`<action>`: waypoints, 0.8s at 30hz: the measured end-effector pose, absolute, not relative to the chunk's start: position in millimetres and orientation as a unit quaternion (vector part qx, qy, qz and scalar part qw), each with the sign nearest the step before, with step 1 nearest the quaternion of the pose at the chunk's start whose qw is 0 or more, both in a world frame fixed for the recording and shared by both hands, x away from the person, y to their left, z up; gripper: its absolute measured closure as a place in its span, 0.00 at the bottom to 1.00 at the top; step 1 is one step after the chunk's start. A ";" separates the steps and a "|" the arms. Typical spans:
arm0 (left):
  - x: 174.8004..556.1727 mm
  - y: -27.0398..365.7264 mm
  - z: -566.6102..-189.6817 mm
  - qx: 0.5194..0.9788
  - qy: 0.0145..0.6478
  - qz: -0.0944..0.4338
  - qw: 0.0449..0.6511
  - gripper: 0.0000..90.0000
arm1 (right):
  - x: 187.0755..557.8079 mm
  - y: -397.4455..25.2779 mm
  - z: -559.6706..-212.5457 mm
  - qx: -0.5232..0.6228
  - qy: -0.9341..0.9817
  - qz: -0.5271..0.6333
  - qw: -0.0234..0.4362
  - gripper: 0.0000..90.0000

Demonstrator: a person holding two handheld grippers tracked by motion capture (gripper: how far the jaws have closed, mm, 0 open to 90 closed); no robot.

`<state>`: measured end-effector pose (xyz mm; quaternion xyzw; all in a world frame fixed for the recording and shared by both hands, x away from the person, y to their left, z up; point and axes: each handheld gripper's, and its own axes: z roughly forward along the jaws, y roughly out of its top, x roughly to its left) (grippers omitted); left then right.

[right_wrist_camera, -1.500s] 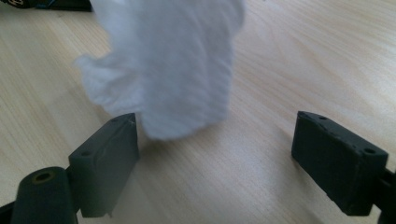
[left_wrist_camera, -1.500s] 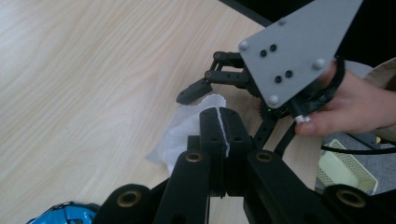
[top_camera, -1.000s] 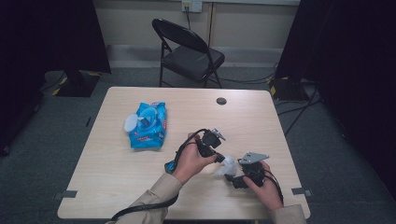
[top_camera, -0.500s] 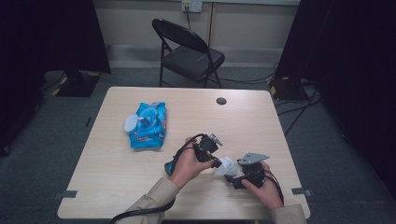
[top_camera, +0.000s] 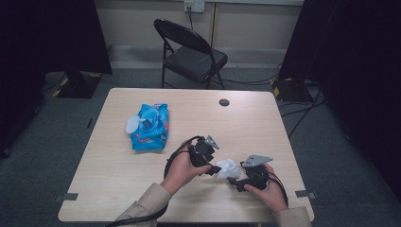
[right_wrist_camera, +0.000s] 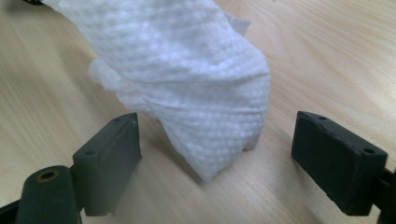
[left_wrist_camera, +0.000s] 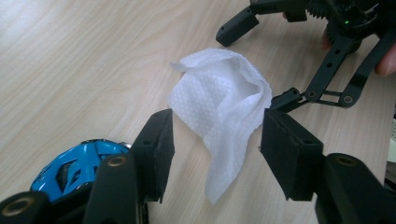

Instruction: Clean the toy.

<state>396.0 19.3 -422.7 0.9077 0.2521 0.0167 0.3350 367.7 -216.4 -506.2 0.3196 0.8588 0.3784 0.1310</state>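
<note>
A person is sitting at the near edge of the wooden table [top_camera: 118, 165], working a crumpled white wet wipe [top_camera: 229, 168] between two handheld grippers. The wipe is sitting near the table's near right corner, bunched into a peak that is leaning, its long axis running roughly from the left gripper [top_camera: 213, 169] toward the right gripper [top_camera: 232, 181]. In the left gripper view the wipe [left_wrist_camera: 223, 105] is lying just ahead of the spread jaws, slightly between them, touching neither. In the right gripper view the wipe [right_wrist_camera: 187, 79] is hanging straight ahead, its lowest fold dipping between jaws that are standing wide apart, nothing clamped. Both are close, but the right one seems better lined up: closing it would catch the drooping fold.

Over at the far left, the blue wet-wipe pack [top_camera: 150, 125] is lying with its lid flipped open, well apart from the hands. A folding chair [top_camera: 191, 52] is standing beyond the table.

Compared with a second ago, the left gripper is sitting lower and nearer the wipe, the gap between the two grippers is narrowing, and the pack is lying where it was.
</note>
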 end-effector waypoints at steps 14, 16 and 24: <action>384.1 73.5 -415.3 0.893 0.262 0.088 0.355 0.24 | 361.8 -220.8 -493.6 0.298 0.871 0.371 0.122 0.21; 381.6 83.8 -417.4 0.889 0.270 0.098 0.356 0.22 | 360.9 -221.1 -487.7 0.299 0.867 0.382 0.118 0.21; 370.2 121.3 -430.6 0.882 0.289 0.109 0.357 0.19 | 358.8 -216.7 -469.6 0.303 0.855 0.404 0.119 0.24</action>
